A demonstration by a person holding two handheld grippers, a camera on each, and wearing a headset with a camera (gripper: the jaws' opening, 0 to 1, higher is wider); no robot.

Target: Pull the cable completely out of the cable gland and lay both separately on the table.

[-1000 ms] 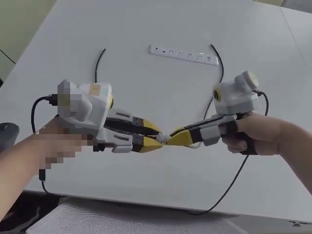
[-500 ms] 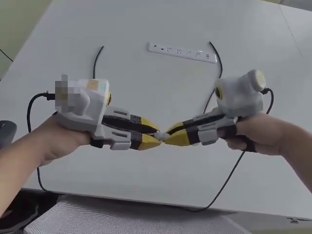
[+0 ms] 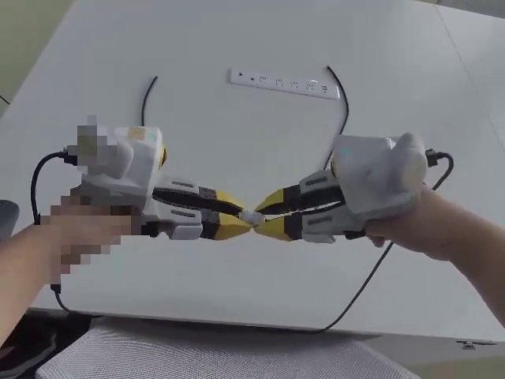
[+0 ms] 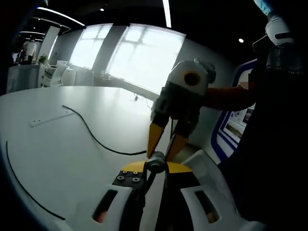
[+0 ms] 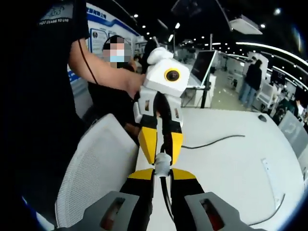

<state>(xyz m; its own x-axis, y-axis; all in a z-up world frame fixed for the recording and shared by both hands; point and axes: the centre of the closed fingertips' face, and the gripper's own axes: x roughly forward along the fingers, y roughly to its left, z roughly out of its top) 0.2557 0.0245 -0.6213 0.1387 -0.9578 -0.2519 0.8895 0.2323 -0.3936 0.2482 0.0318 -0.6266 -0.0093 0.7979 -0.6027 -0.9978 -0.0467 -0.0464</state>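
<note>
"So, where is the cable gland sitting?"

"In the air above the worktop, right where the two gripper tips meet. It's the small pale piece between the yellow ends."

"And who has it?"

"The left gripper, as far as I can judge. Its jaws are pressed nearly together on the gland's end. The right gripper has its jaws a little spread, one tip above the gland and one below, and I see no bite."

"Why face each other like that?"

"To pull along one line, I'd say. One side anchors the gland, the other draws the cable straight out of the bore, with no bending at the seal."

"Where does the cable run?"

"In the right gripper view it leaves the gland, black, and passes back between that gripper's own jaws. So it's threaded, by my reading; nothing is laid down yet."

"What's needed next?"

"Probably the right gripper closing on the cable close behind the gland. Too loose and it slips; off-axis and the gland may twist out of the left tips."
</note>
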